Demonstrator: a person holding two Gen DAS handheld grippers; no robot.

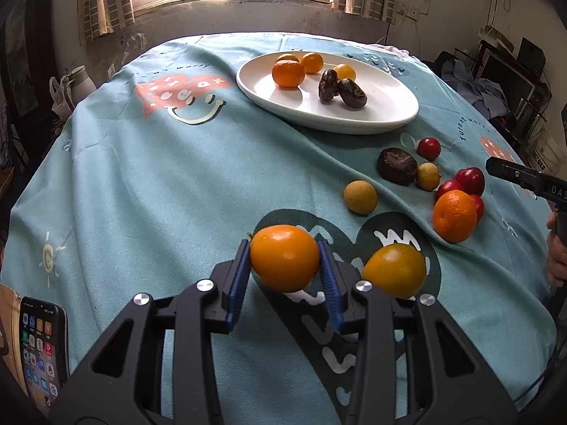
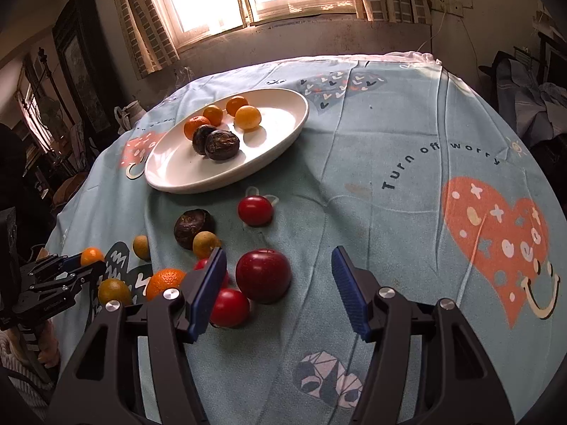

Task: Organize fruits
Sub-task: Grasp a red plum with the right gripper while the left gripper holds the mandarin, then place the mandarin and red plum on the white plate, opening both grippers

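Observation:
My left gripper point(image 1: 283, 248) is shut on a small orange fruit point(image 1: 285, 258), its blue pads pressing both sides just above the teal tablecloth; the right wrist view shows this grip at far left point(image 2: 91, 256). My right gripper point(image 2: 279, 251) stands open over a dark red plum point(image 2: 263, 275), which lies between the fingers nearer the left one, untouched. A white oval plate point(image 1: 389, 120) holds several orange fruits and two dark brown ones. Loose on the cloth are a mandarin point(image 1: 454, 215), a yellow-orange fruit point(image 1: 395, 270), a tan longan point(image 1: 359, 196) and red plums.
A dark brown fruit point(image 2: 193, 228) and a red plum point(image 2: 255, 210) lie between the plate point(image 2: 170, 184) and my right gripper. A phone point(image 1: 42, 347) sits at the lower left table edge. A pale jug point(image 1: 78, 85) stands beyond the far left edge.

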